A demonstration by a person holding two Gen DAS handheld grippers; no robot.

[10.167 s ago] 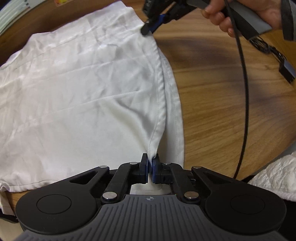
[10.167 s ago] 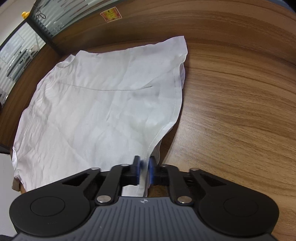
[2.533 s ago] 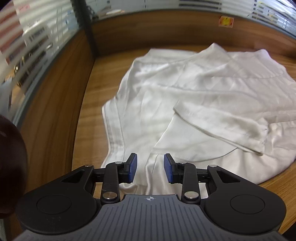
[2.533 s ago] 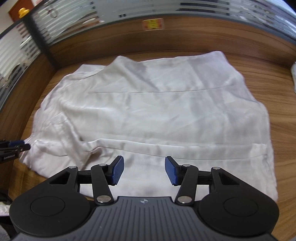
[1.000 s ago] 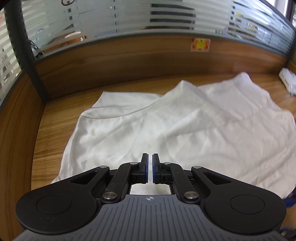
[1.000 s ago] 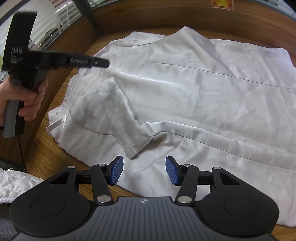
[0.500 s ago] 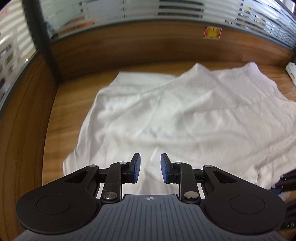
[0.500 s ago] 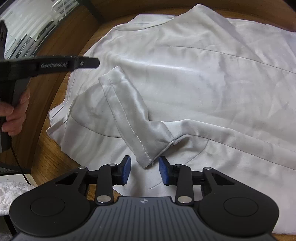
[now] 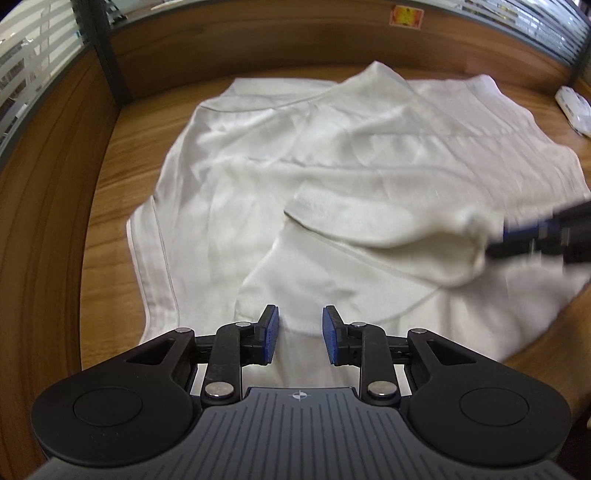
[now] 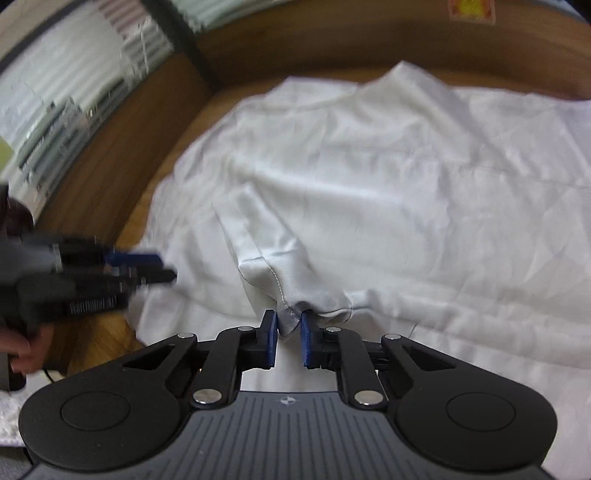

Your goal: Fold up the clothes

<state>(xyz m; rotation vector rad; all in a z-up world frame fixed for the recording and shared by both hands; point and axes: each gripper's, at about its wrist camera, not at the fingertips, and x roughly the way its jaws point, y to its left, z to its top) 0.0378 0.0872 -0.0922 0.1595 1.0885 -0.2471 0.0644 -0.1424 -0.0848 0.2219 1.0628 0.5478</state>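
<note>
A white short-sleeved shirt point(image 9: 369, 155) point(image 10: 424, 166) lies spread on the wooden table. One sleeve point(image 9: 388, 221) point(image 10: 266, 251) is folded over the body. My right gripper point(image 10: 289, 326) point(image 9: 496, 242) has its jaws closing on the sleeve's cuff corner, which is bunched and pinched between the blue pads. My left gripper point(image 9: 300, 328) point(image 10: 166, 266) hovers open low over the shirt's near edge, left of the sleeve. Cloth lies under the gap between its pads, and they are not pressing on it.
The wooden table point(image 9: 110, 258) is ringed by a wooden partition point(image 9: 258, 44) with frosted glass above and an orange sticker point(image 9: 406, 16). A white object point(image 9: 574, 107) sits at the far right. A hand point(image 10: 22, 343) holds the left gripper; quilted white cloth point(image 10: 11, 417) lies beside it.
My right gripper narrowed from wide open onto the sleeve's cuff corner and bunched it up. My left gripper went from shut to open and dropped closer to the shirt's near edge.
</note>
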